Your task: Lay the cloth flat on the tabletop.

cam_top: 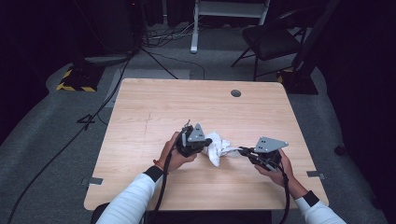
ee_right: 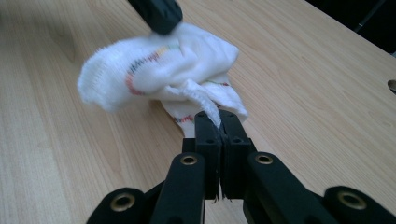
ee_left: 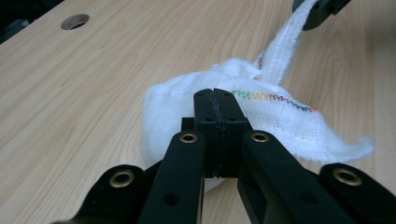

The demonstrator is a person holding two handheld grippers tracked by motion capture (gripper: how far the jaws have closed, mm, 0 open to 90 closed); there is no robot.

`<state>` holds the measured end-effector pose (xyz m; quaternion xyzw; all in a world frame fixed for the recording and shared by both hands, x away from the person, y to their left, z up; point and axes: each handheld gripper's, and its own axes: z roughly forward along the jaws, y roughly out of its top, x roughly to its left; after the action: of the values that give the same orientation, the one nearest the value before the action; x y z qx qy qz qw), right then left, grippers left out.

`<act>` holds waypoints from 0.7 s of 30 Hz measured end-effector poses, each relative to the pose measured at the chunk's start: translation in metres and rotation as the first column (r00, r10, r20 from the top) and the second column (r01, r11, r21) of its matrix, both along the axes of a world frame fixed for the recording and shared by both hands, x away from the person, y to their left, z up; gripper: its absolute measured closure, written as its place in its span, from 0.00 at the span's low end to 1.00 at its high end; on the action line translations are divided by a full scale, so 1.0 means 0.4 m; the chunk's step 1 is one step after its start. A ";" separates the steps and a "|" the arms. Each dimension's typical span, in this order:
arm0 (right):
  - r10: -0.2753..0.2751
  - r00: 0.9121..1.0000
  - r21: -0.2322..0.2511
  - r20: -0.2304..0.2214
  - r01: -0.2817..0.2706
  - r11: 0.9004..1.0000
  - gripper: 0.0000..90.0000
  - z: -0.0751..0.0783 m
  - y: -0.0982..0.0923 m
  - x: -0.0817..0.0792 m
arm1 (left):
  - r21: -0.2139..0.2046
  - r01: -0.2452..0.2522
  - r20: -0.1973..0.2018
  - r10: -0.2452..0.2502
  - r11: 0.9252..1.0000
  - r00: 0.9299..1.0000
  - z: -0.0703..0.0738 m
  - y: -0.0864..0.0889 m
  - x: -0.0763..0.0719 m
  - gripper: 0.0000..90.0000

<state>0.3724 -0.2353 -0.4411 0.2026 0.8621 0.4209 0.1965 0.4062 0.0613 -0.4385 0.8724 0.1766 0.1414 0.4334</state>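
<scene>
Left hand [cam_top: 175, 156] at seven o'clock on the pale wooden square table [cam_top: 154, 107], wrapped round the left gripper [cam_top: 208, 143] with its grey three-cornered plate on top. Jaws pressed flat together in the left gripper view, tips [ee_left: 216, 108] right against the near edge of the crumpled white woven cloth with rainbow-coloured stitching [ee_left: 261, 109]; whether any fabric is pinched between them, impossible to tell.

Cloth [cam_top: 217, 147] bunched in a heap near the middle of the table, slightly toward six o'clock, between the two grippers. One twisted strip of it stretched taut away toward one o'clock in the left gripper view, up to the black tip of the other gripper there. Coloured zigzag seam running along the upper fold.

Right gripper [cam_top: 242, 150] at five o'clock on the table, held in the right hand [cam_top: 276, 169], pointing across toward nine o'clock. Jaws clamped tight on a thin corner of the cloth [ee_right: 205, 100], fabric threaded down the seam between them in the right gripper view [ee_right: 219, 122]. Rest of the cloth lying on the wood beyond, toward eleven o'clock, with the black end of the left gripper resting on top of it.

Round grommet hole [cam_top: 236, 93] in the tabletop at one o'clock, well apart from the cloth. Black folding chair [cam_top: 273, 39] on the grey floor beyond the far edge.
</scene>
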 end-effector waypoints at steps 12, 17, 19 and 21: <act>0.007 1.000 -0.003 0.010 -0.007 1.000 0.98 0.011 -0.012 -0.008 | -0.020 -0.044 -0.009 0.044 0.999 0.999 0.018 0.084 0.009 1.00; 0.030 0.999 -0.006 0.014 -0.030 1.000 0.98 0.016 -0.015 -0.020 | -0.051 -0.052 -0.099 0.046 0.997 0.994 0.007 0.141 0.020 1.00; 0.082 0.997 -0.009 -0.002 -0.082 0.997 0.98 0.010 -0.009 -0.027 | -0.040 -0.040 -0.128 0.035 0.998 0.991 0.002 0.148 0.019 1.00; 0.120 0.992 -0.009 -0.029 -0.120 0.993 0.98 0.004 -0.004 -0.033 | -0.032 -0.023 -0.152 0.018 0.999 0.988 -0.012 0.162 0.005 1.00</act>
<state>0.3593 -0.2369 -0.4396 0.1553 0.8777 0.4242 0.1597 0.4080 0.1263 -0.4434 0.8714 0.2201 0.0763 0.4317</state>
